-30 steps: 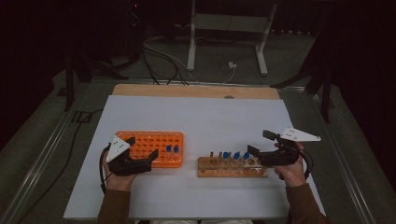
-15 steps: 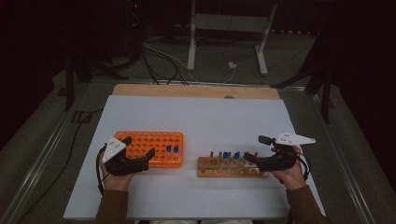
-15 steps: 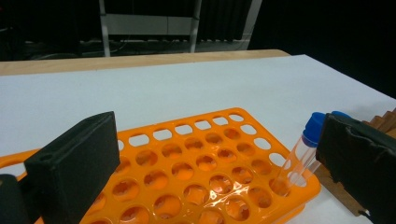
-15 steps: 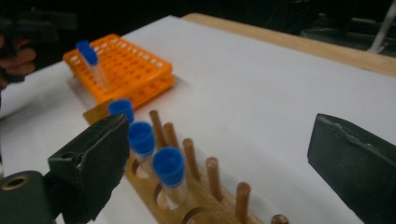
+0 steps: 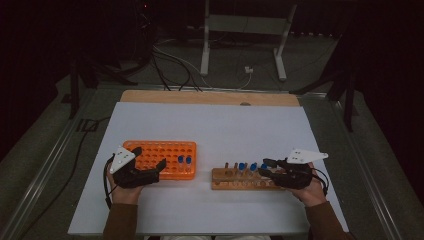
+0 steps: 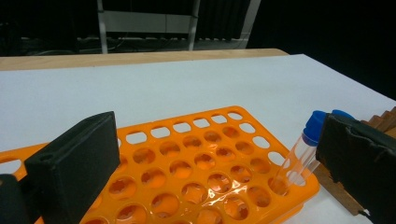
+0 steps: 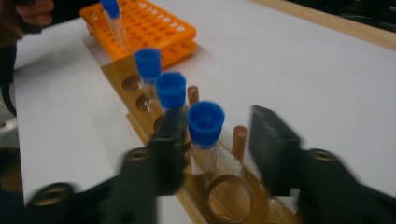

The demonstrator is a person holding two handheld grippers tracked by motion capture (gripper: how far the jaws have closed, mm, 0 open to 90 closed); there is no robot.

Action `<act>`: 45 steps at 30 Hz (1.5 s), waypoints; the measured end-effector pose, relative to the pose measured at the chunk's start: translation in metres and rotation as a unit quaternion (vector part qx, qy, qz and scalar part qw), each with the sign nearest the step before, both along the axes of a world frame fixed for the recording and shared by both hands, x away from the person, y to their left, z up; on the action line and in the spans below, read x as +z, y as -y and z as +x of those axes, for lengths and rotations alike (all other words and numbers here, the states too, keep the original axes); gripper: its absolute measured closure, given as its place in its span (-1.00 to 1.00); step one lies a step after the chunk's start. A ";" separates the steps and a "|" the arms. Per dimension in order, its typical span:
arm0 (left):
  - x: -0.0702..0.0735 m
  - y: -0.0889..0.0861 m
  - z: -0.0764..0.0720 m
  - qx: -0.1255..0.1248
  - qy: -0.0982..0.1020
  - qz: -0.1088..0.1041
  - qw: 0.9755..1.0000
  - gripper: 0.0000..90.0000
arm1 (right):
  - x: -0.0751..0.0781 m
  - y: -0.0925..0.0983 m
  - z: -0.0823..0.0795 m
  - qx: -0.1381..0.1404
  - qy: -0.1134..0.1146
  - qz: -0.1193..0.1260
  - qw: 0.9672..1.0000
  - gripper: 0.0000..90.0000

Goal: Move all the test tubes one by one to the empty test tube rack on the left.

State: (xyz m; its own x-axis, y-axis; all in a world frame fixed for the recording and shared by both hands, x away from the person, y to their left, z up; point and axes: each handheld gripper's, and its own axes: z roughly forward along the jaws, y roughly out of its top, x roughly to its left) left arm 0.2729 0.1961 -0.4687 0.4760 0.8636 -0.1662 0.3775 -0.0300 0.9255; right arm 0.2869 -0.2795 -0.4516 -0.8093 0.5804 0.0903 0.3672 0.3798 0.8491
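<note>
The right tool (image 7: 215, 149) has just been closing its jaws around the nearest blue-capped tube (image 7: 205, 133), which stands in the wooden rack (image 5: 240, 180) at the table's (image 5: 220, 125) near right. A gap shows beside the tube, so the grip looks unfinished; lifting it out is likely next. The left tool (image 5: 150, 167), jaws apart, holds nothing beside the orange rack (image 5: 160, 155), near left.
</note>
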 end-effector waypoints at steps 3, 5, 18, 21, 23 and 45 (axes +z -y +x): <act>-0.001 0.001 0.000 -0.001 -0.002 -0.001 1.000 -0.99 | -0.002 -0.003 -0.001 0.014 -0.001 -0.011 1.000 0.67; -0.001 0.001 0.000 -0.001 -0.003 -0.001 1.000 -0.98 | -0.003 -0.005 -0.002 0.020 0.000 -0.013 1.000 0.69; -0.003 0.003 0.001 -0.007 -0.006 0.003 1.000 -0.98 | -0.004 -0.010 -0.003 0.031 0.011 -0.032 0.999 0.69; -0.003 0.004 0.001 -0.008 -0.007 0.004 1.000 -0.99 | -0.004 -0.011 -0.003 0.031 0.011 -0.035 0.999 0.70; -0.003 0.004 0.001 -0.009 -0.008 0.004 1.000 -0.99 | -0.004 -0.011 -0.003 0.031 0.011 -0.036 0.999 0.70; -0.005 0.008 0.003 -0.018 -0.010 0.010 1.000 -0.99 | 0.016 -0.008 -0.002 0.025 0.012 -0.010 1.000 0.71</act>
